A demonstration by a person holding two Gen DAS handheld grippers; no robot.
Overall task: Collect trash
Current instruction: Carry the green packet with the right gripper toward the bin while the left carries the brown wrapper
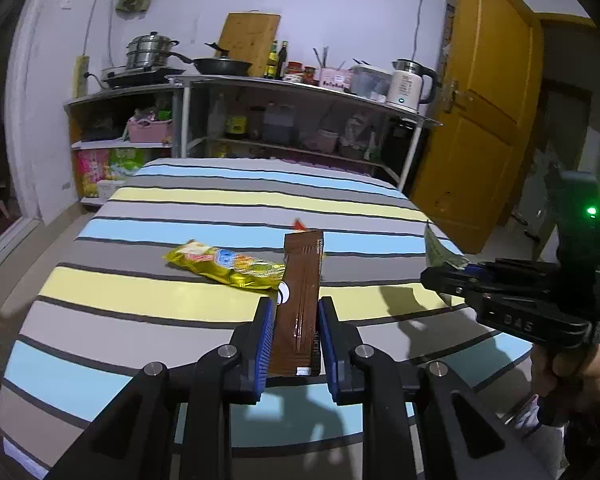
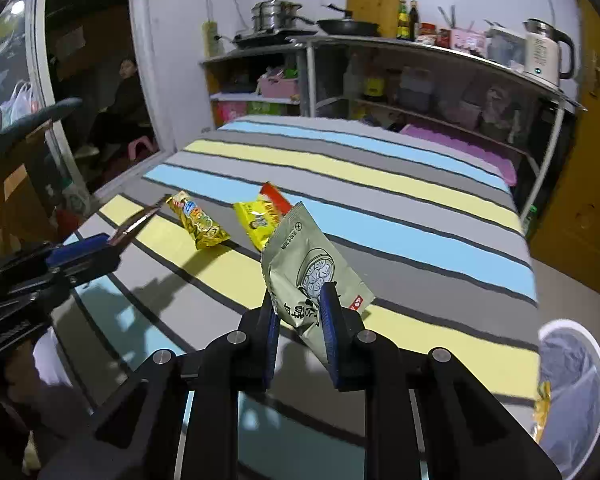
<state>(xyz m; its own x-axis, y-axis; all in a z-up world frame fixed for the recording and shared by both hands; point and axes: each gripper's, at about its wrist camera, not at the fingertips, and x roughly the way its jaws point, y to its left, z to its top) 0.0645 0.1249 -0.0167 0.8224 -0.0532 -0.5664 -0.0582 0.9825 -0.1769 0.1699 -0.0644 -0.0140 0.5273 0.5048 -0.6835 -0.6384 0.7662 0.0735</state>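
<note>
Two wrappers are lifted off the bed (image 2: 400, 184): left gripper (image 1: 293, 312) clamps the brown stick (image 1: 300, 300), right gripper (image 2: 300, 300) pinches the green packet (image 2: 308, 256) by a corner, which could slip before the bin (image 2: 572, 392).

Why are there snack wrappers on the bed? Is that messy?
Yes, a bit. A gold wrapper and a yellow and red wrapper lie loose on the striped bedsheet, where trash doesn't belong. The left gripper holds a brown wrapper; the right gripper holds a green one.
</note>
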